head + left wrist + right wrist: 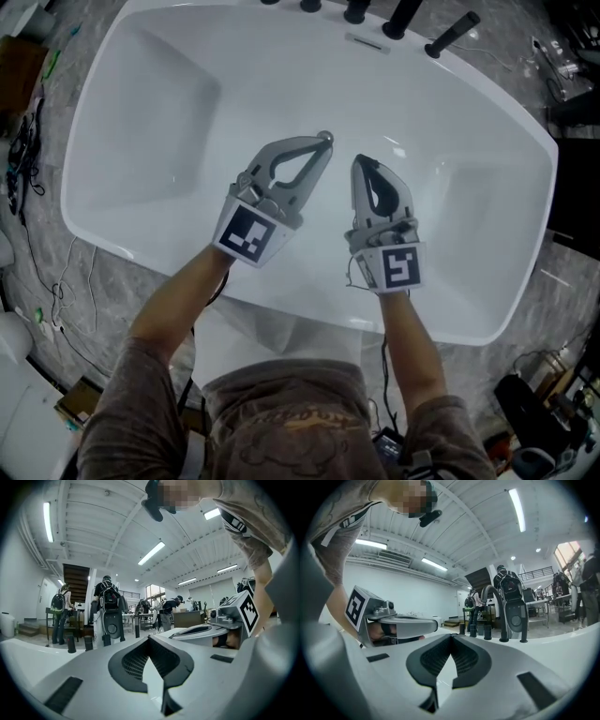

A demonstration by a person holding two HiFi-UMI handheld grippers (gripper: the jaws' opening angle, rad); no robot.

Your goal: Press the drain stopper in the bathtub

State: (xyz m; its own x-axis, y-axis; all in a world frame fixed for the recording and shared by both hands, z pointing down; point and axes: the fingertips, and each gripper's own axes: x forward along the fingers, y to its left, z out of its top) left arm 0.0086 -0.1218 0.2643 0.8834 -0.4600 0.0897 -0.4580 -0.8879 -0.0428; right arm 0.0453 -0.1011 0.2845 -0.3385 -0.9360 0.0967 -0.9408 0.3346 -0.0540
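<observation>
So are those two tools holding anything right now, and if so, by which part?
Nothing is held. The left tool and the right tool both have their jaws closed with nothing between them, over the bathtub.

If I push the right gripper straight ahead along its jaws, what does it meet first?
Probably the black cylindrical tap knobs on the white bathtub's far rim; the right gripper aims level across the tub, not at its floor. Depth is unclear.
</observation>
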